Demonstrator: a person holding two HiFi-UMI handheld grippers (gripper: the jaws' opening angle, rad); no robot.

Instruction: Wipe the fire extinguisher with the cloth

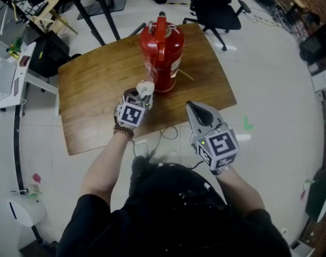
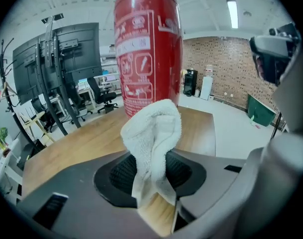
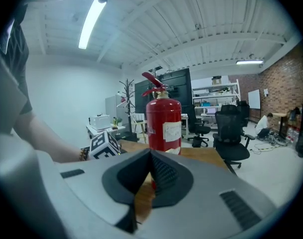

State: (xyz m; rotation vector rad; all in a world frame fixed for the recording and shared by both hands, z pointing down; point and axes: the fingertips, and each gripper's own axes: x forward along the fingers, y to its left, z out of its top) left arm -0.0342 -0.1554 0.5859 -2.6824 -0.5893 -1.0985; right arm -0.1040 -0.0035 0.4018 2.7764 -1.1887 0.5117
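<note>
**Mia:** Where is the thing we have to clean?

**Tom:** The tall red metal fire extinguisher (image 1: 161,47) stands upright near the far side of the brown wooden table (image 1: 93,100).

**Mia:** And who has the wiper?

**Tom:** The left gripper (image 2: 151,176) does. Its jaws are squeezed tight on the fluffy white cloth (image 2: 153,138), and a soft bunch pokes up past them.

**Mia:** Is it wiping yet?

**Tom:** I think it is just getting there. The cloth is right beside the low part of the fire extinguisher, on the side near the person. I cannot tell if it touches.

**Mia:** What about the other claw?

**Tom:** The right gripper (image 3: 150,176) has its jaws closed with nothing in them. It hangs by the near edge of the table, away from the fire extinguisher.

**Mia:** So what comes next?

**Tom:** My guess is to press the cloth on the red side and rub up and down. The fire extinguisher is tall and round, so push softly or it may tip.
</note>
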